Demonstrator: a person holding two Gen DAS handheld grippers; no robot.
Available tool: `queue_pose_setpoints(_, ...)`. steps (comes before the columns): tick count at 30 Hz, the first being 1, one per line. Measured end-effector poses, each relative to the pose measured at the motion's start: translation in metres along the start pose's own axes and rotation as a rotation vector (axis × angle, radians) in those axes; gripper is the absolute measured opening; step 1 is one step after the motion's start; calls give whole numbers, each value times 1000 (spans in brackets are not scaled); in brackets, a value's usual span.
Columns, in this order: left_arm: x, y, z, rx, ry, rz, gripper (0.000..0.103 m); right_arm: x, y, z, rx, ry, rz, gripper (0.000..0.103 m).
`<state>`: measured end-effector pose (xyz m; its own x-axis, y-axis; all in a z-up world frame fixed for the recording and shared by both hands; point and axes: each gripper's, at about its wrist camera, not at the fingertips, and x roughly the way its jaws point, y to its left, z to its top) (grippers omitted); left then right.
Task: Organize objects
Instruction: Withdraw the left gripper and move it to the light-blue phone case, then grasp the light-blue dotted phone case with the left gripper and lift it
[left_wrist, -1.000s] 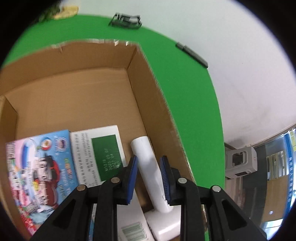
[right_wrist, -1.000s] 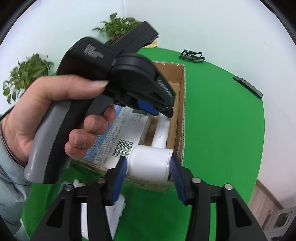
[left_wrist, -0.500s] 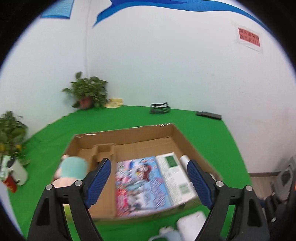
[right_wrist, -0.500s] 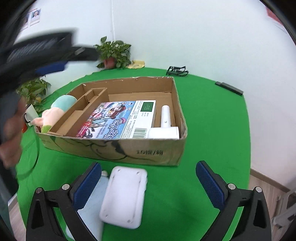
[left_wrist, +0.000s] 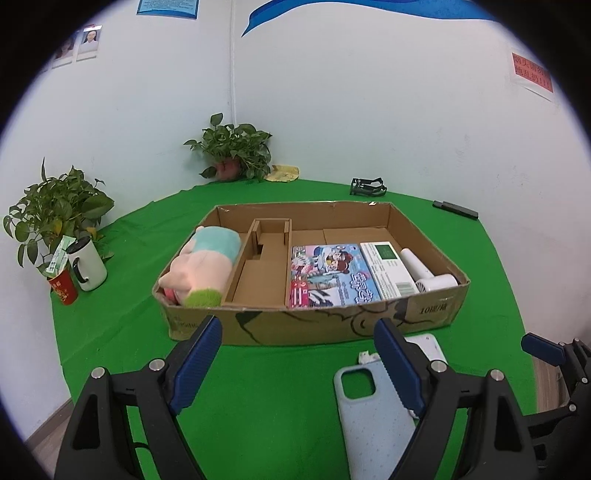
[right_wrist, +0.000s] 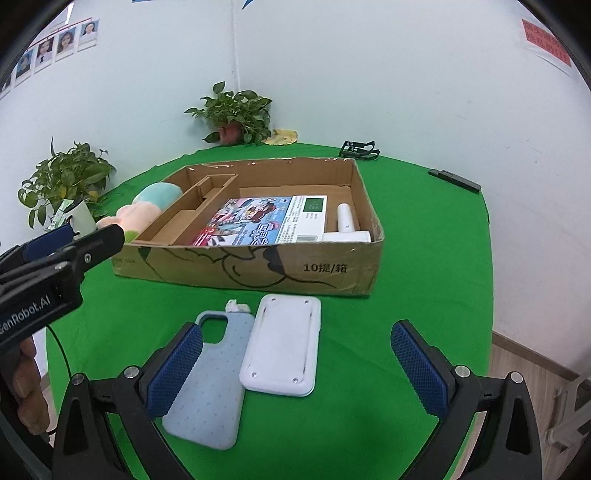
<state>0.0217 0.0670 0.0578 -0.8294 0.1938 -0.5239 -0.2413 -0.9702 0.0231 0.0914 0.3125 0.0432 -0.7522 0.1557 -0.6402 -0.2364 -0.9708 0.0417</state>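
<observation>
A cardboard box (left_wrist: 314, 325) (right_wrist: 258, 269) sits on the green table. It holds a plush toy (left_wrist: 201, 266) (right_wrist: 147, 206) at the left, a colourful book box (left_wrist: 332, 275) (right_wrist: 266, 221) and a white handheld device (left_wrist: 424, 273) (right_wrist: 347, 225) at the right. In front of the box lie a light blue phone case (left_wrist: 373, 417) (right_wrist: 214, 380) and a white case (left_wrist: 424, 341) (right_wrist: 284, 343). My left gripper (left_wrist: 299, 362) is open and empty, near the box front. My right gripper (right_wrist: 295, 373) is open and empty above the two cases.
Potted plants (left_wrist: 232, 151) (left_wrist: 51, 218) stand at the back and left. A white mug (left_wrist: 86, 264) and a red cup (left_wrist: 62, 290) stand at the left edge. A black holder (left_wrist: 367, 186) and a black bar (left_wrist: 456, 210) lie behind the box.
Both grippers let go of the white device in the box, opened wide and drew back from the box to the near side of the table.
</observation>
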Motion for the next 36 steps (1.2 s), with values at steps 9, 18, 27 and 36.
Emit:
queue_pose_setpoints(9, 7, 7, -20, 6, 89, -19, 84, 10, 30, -41, -63, 151, 154, 103)
queue_pose_setpoints(18, 40, 23, -55, -40, 308, -155, 84, 30, 67, -68, -88, 241, 204, 102)
queue_pose_setpoints(27, 64, 34, -74, -163, 437, -372, 83, 48, 80, -70, -88, 304, 173, 95)
queue_pose_setpoints(36, 72, 32, -81, -209, 498, -490, 82, 62, 86, -69, -115, 324, 132, 77)
